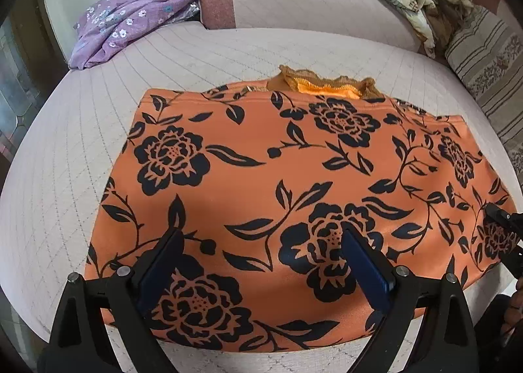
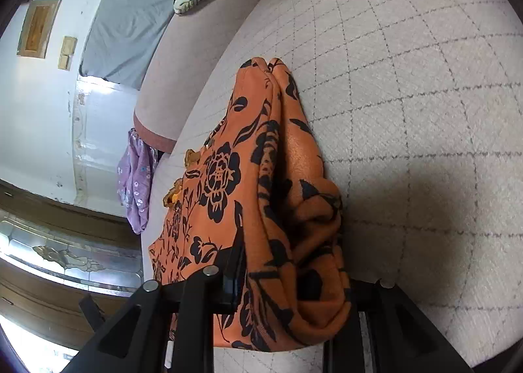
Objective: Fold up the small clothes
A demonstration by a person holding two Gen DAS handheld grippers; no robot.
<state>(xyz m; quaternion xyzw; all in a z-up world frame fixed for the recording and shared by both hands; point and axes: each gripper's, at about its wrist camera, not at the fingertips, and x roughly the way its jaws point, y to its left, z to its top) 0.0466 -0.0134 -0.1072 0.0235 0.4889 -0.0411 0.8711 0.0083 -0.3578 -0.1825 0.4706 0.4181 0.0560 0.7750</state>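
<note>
The orange black-flowered fabric garment [image 1: 294,183] is lying spread on the quilted pale-pink sofa seat [image 1: 81,151]. The right gripper [image 2: 291,278] is clenching its bunched side edge, while the left gripper [image 1: 261,262] is hovering above it with jaws released. The fold appears to be in hand; the next move calls for carrying the gripped edge across the garment.

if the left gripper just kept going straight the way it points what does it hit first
Probably the orange garment: the open left gripper hovers over it, angled down at the cloth. Depth is unclear.

we see our left gripper [image 1: 261,249] as matte black plastic with silver screw heads and navy-blue finger pads [image 1: 362,262].
</note>
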